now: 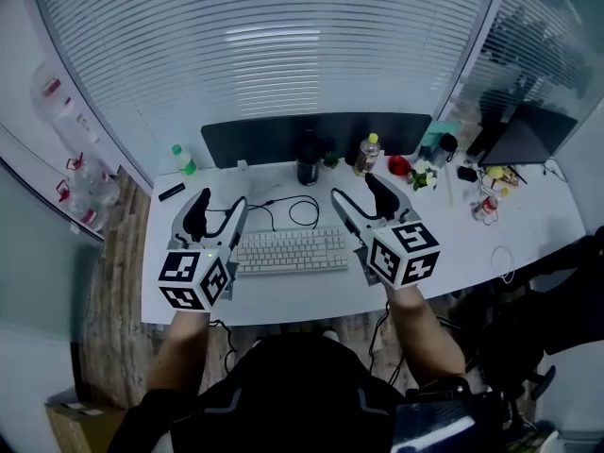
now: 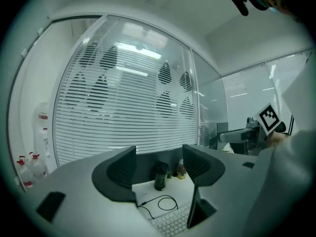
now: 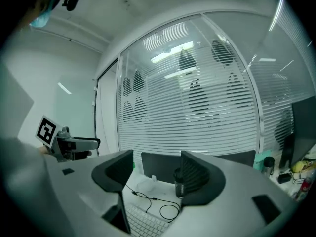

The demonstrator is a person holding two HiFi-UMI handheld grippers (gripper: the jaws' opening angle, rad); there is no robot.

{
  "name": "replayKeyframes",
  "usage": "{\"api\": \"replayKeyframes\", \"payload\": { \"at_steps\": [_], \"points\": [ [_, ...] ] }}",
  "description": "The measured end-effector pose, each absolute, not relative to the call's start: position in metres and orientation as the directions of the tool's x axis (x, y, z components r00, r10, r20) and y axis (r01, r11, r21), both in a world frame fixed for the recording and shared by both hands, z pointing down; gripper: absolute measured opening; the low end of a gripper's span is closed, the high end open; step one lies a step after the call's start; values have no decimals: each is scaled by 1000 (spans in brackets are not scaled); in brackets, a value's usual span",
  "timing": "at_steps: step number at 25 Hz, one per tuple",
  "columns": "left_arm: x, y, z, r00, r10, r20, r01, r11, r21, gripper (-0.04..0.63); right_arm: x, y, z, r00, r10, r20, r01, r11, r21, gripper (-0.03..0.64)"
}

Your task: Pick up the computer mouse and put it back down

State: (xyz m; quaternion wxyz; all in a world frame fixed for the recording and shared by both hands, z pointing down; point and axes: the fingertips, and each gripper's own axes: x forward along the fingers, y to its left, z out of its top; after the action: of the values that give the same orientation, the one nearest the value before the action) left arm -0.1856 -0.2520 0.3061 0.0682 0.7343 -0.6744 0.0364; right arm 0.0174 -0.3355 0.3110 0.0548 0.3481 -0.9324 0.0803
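Writing: bottle labels too small to read; only square black-and-white markers on gripper cubes.

Computer mouse: not made out in any view, so place, look and heading cannot be told.

Left gripper: jaws wide apart, nothing between, held above near-left end of flat white keyboard.

Right gripper: jaws well apart, empty, above keyboard's right end.

White desk: looped black cable just beyond keyboard; dark cylindrical tumbler farther; green-capped bottle far left; yellow-capped bottle right of tumbler.

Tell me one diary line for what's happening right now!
left gripper: open, empty | right gripper: open, empty | keyboard: on desk, between them
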Motion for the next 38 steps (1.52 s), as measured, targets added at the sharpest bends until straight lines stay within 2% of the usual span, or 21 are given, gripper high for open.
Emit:
{"api": "replayKeyframes", "payload": {
  "at_steps": [7,10,13,16,20,22,24,32,38],
  "points": [
    [-155,-256,301,119,-984,133,-993,-117,26,289,64,-337,296,-720,-685,116,-694,716,-74,218],
    [-146,-254,294,143,-983,114,-990,-140,30,269,68,-336,289,-718,-690,94,-696,713,-83,143],
    [-144,-250,285,157,-983,99,-988,-155,26,205,67,-335,282,-715,-695,75,-699,711,-82,112],
    [-144,-245,280,165,-983,82,-986,-164,27,198,64,-333,279,-709,-701,75,-705,705,-75,82],
    [-152,-240,277,146,-987,61,-989,-145,25,110,55,-328,275,-713,-698,70,-701,711,-58,3],
    [-158,-235,274,121,-992,38,-992,-120,34,58,50,-326,274,-718,-692,69,-696,716,-53,2],
    [-167,-230,271,90,-996,10,-995,-89,50,33,46,-325,273,-726,-684,70,-687,724,-55,2],
    [-178,-226,278,134,-989,69,-981,-123,148,29,31,-323,272,-740,-667,82,-672,739,-49,0],
    [-183,-225,283,119,-989,92,-986,-106,132,29,30,-327,269,-727,-681,82,-685,727,-37,-2]
  ]
}}
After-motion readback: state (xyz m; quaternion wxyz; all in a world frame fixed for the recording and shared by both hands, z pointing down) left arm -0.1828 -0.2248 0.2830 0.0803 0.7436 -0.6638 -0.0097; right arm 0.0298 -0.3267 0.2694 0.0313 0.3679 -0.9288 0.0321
